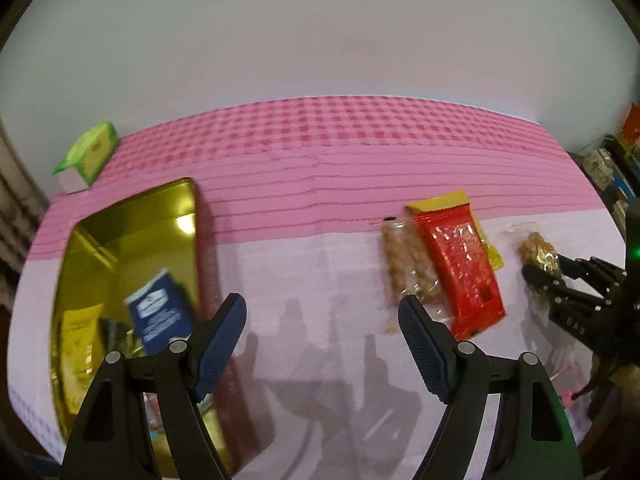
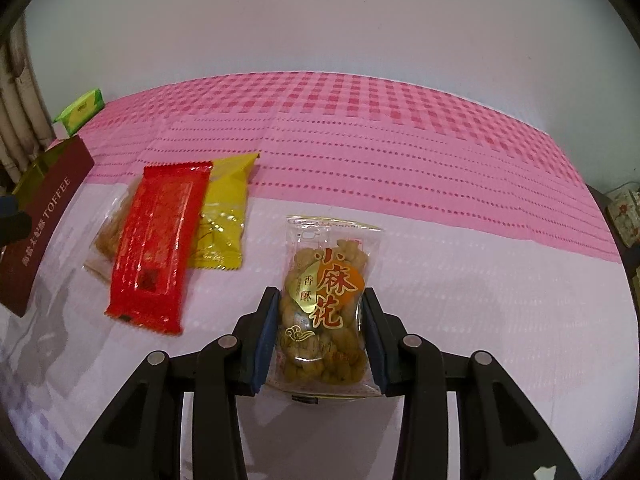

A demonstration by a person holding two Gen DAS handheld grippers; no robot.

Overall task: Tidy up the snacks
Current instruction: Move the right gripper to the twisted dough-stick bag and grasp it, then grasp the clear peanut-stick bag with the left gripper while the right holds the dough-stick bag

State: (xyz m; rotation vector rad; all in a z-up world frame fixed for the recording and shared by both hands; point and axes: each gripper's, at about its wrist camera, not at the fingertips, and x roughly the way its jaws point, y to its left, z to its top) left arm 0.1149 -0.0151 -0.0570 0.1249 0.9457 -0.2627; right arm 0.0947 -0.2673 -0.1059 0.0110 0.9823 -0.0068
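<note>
We cannot read the blue packet inside the gold tin — motion blur smears its label, and the left gripper's arm covers the tin's near end and whatever lies there. The clear-wrapped snack is mostly hidden under the red packet, as is much of the yellow packet. In the right wrist view the maroon toffee box runs off the left edge — its small characters stay illegible.
</note>
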